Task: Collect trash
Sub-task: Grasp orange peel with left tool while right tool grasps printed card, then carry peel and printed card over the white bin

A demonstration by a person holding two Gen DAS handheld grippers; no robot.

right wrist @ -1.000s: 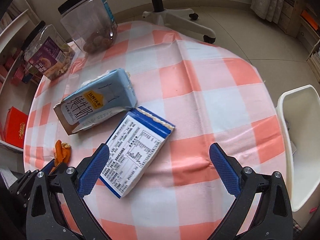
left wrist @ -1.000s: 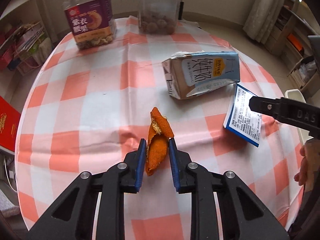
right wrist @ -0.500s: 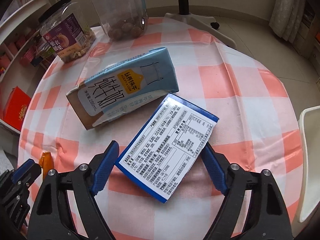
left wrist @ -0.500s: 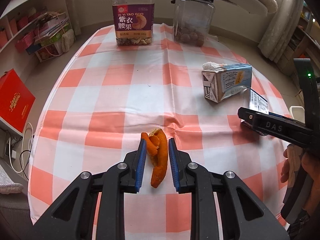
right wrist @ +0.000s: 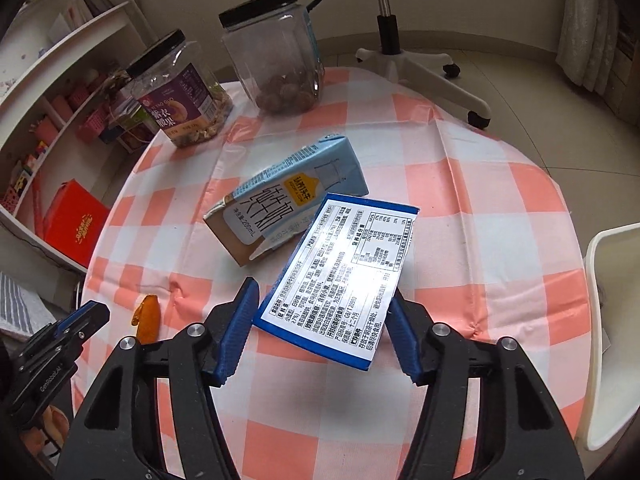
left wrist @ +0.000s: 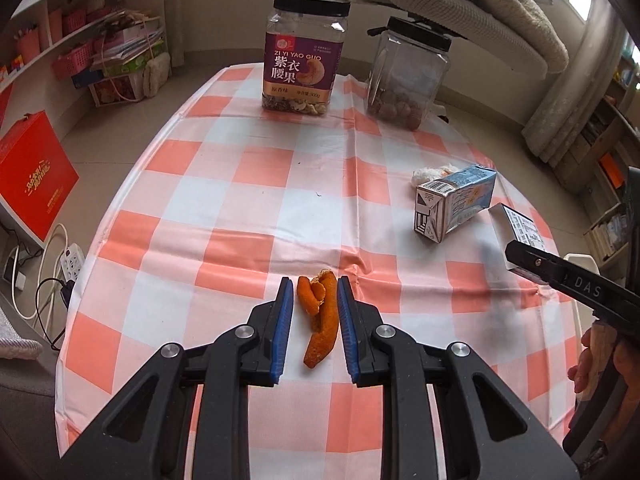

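My left gripper (left wrist: 312, 292) is shut on an orange peel (left wrist: 320, 316) and holds it above the checked tablecloth (left wrist: 256, 184). My right gripper (right wrist: 324, 300) is closed on the near end of a flat blue-edged white box (right wrist: 344, 272), which is tilted up off the table. A light blue milk carton (right wrist: 280, 208) lies on its side just behind the box; it also shows in the left wrist view (left wrist: 456, 204). A crumpled white tissue (left wrist: 428, 172) lies behind the carton.
Two black-lidded plastic jars stand at the far side: a purple-labelled cashew jar (left wrist: 304, 52) and a clear jar (left wrist: 408, 76) of nuts. A white bin (right wrist: 612, 312) stands at the table's right edge. An office chair base (right wrist: 404, 60) is beyond.
My left gripper has lifted and drawn back with the peel. My right gripper has closed from wide open onto the box and raised its near end.
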